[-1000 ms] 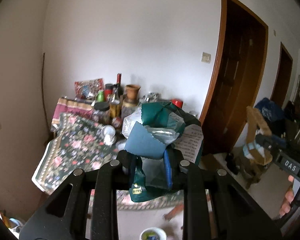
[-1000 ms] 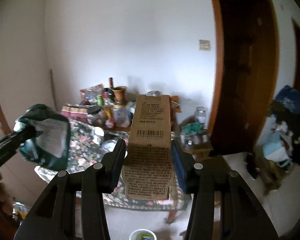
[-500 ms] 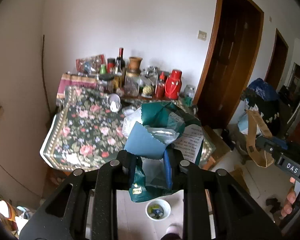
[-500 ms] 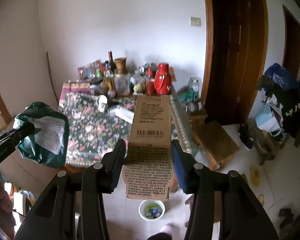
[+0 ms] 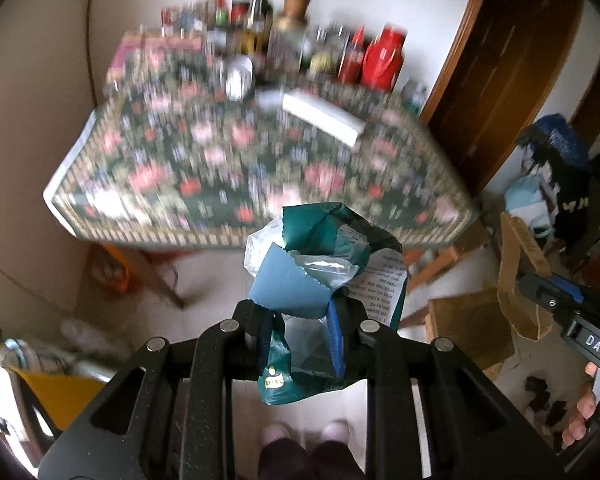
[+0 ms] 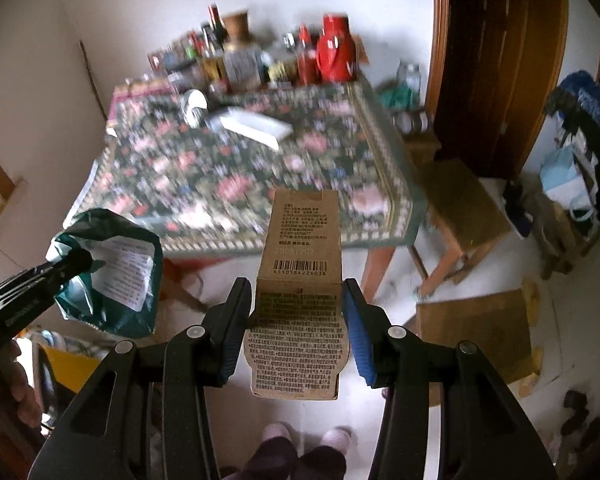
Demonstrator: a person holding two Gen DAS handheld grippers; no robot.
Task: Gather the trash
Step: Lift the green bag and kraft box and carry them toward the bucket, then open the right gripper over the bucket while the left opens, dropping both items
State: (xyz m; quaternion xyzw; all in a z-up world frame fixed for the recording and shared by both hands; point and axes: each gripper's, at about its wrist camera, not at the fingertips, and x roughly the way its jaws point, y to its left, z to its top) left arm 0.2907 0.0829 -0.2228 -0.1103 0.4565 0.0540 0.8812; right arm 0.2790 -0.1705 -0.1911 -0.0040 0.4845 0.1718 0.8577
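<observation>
My left gripper [image 5: 300,320] is shut on a crumpled green and blue plastic wrapper [image 5: 324,264], held up in the air in front of the table. In the right wrist view the same wrapper [image 6: 116,276] shows at the left. A flattened brown cardboard box [image 6: 300,300] with a barcode and printed text stands upright between the blue pads of my right gripper [image 6: 300,320], which is shut on it. Both grippers point steeply down, over the floor before the table. In the left wrist view the brown box [image 5: 520,264] hangs at the right edge.
A table with a floral cloth [image 6: 240,176] stands ahead, with a long white box [image 6: 256,126], a white cup [image 6: 194,106], bottles, jars and a red thermos [image 6: 334,54] at its back. A wooden stool [image 6: 460,200] and flat cardboard [image 6: 476,332] lie at the right. The person's feet [image 6: 304,436] show below.
Both grippers have dropped and tilted downward with their loads still held. The view has swung from the wall to the tabletop and floor; the person's feet have come into sight.
</observation>
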